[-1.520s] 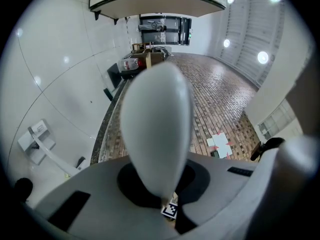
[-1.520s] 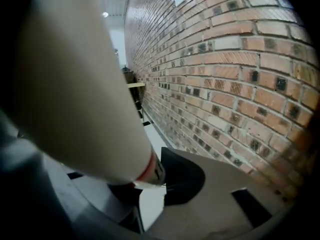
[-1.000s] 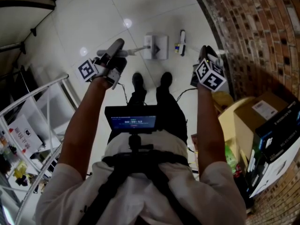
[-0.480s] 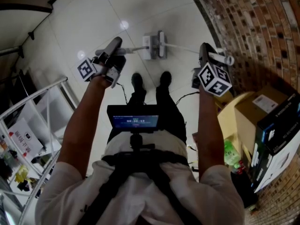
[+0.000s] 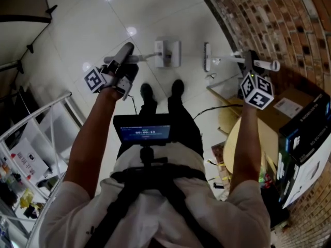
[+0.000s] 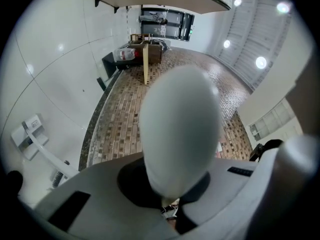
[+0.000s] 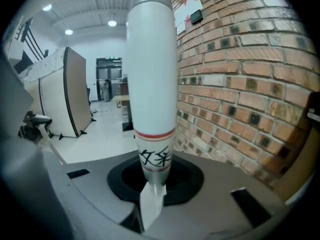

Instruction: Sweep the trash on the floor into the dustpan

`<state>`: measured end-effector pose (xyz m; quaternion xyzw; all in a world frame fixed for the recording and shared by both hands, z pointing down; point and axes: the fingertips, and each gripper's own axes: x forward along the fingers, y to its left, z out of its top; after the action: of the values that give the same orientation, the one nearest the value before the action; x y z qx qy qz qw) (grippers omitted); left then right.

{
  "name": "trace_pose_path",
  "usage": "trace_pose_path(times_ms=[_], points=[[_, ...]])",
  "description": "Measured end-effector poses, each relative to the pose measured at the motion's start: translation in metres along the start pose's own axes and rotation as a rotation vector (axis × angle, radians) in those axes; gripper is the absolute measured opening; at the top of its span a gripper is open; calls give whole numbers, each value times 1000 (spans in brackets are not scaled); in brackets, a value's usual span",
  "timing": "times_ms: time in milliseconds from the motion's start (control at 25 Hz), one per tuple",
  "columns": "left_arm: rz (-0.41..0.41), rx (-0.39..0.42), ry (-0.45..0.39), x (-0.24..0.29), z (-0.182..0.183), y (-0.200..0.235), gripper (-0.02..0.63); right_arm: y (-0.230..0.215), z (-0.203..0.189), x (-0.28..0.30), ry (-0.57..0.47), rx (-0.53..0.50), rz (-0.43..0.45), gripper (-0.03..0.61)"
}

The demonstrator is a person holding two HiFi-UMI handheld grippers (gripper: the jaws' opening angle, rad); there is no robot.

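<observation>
The right hand-held gripper (image 7: 152, 204), pinching the broom stick (image 7: 151, 84), has swung up and to the right. The left hand-held gripper (image 6: 172, 206) is clamped on the dustpan handle (image 6: 180, 129). The broom head (image 5: 207, 56) now stands apart from the dustpan (image 5: 169, 53), which is on the floor (image 5: 77, 30) beyond the shoes. I judge that a new stroke is starting. The floor is of glossy white tiles, and a brick wall (image 5: 269, 19) is on the right.

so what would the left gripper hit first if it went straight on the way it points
Beyond the rounded pale grey handle the left gripper holds, probably the brown brick wall; nothing else shows between, though depth is unclear.
</observation>
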<state>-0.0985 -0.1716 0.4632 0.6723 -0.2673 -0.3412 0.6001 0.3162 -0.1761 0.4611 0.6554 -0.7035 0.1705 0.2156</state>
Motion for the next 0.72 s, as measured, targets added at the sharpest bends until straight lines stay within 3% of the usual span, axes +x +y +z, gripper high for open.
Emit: trace_pose_path(times_ms=[200, 440, 560, 720], points=[[10, -9, 38, 18, -23, 4, 0, -60, -18, 11, 51, -103, -100, 38], [46, -24, 80, 24, -48, 14, 0, -91, -70, 49, 141, -120, -141, 38], [56, -34, 89, 23, -55, 18, 0, -105, -103, 60, 202, 26, -218, 38], [64, -43, 93, 19, -57, 21, 0, -110, -118, 56, 183, 292, -311, 49]])
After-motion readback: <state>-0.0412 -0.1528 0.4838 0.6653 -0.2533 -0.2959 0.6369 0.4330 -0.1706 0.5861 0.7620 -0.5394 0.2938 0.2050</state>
